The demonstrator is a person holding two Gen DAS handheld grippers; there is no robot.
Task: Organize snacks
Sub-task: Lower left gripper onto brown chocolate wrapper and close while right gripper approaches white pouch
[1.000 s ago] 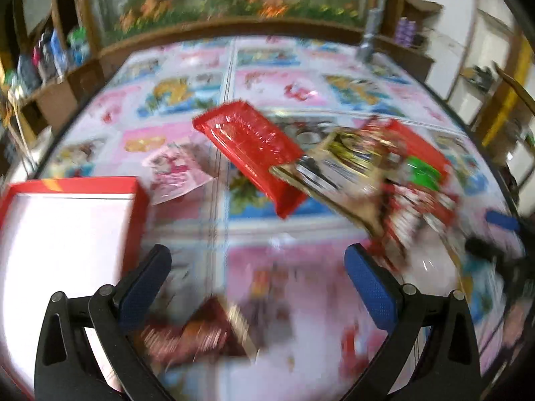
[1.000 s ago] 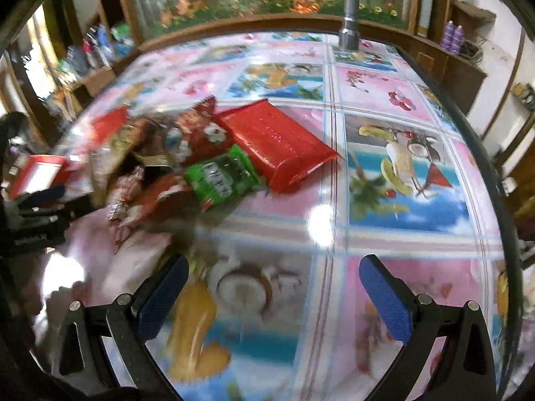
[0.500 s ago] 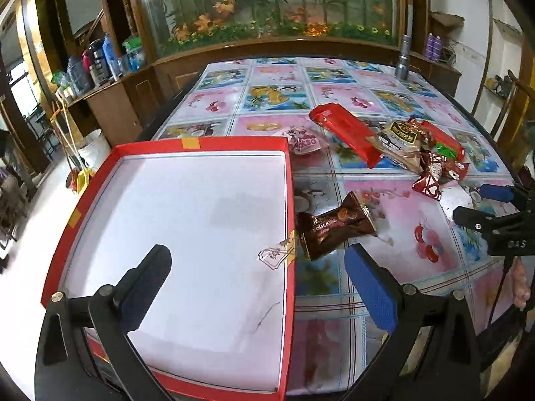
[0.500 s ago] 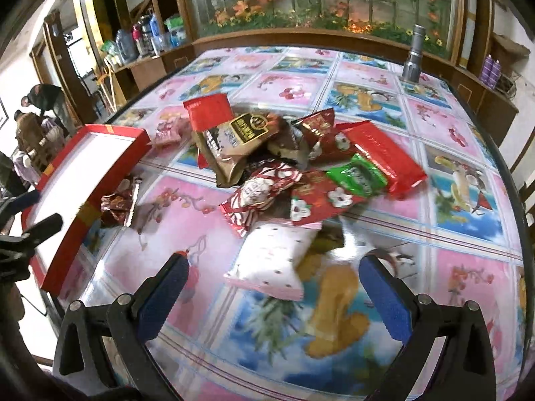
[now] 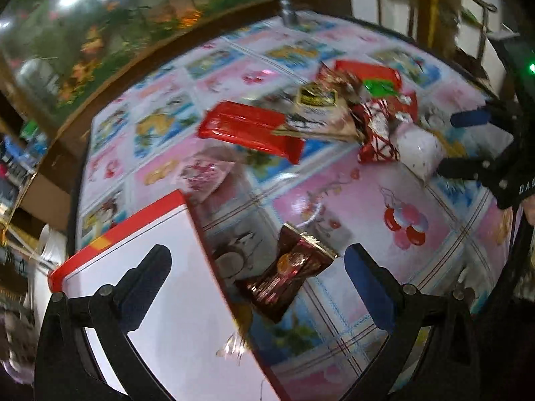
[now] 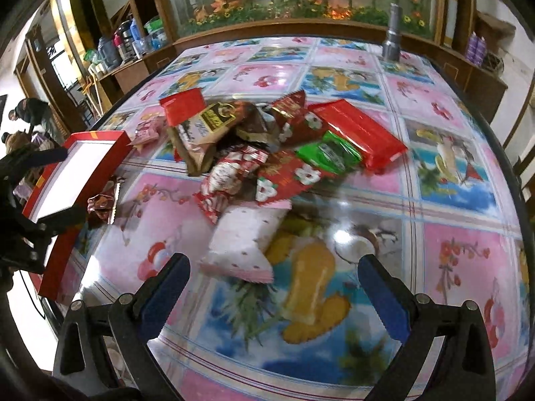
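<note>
Red box [image 6: 97, 140], one, two wide-apart hand-held grippers [image 5: 257, 260]

The box [image 6: 50, 183] sits at the bench's [image 6: 451, 260] left edge, a lone wrapped snack [image 5: 287, 275] just beside its right wall. The snack pile [image 6: 267, 147] lies mid-bench, well right of the box, with one pillow pack [image 6: 244, 244] nearest. A flashlight [image 6: 392, 35] stands upright at the far edge, behind the pile.

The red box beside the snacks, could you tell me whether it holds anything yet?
Empty where visible: the red box shows only bare white floor, and the brown snack packet lies outside its wall.
</note>
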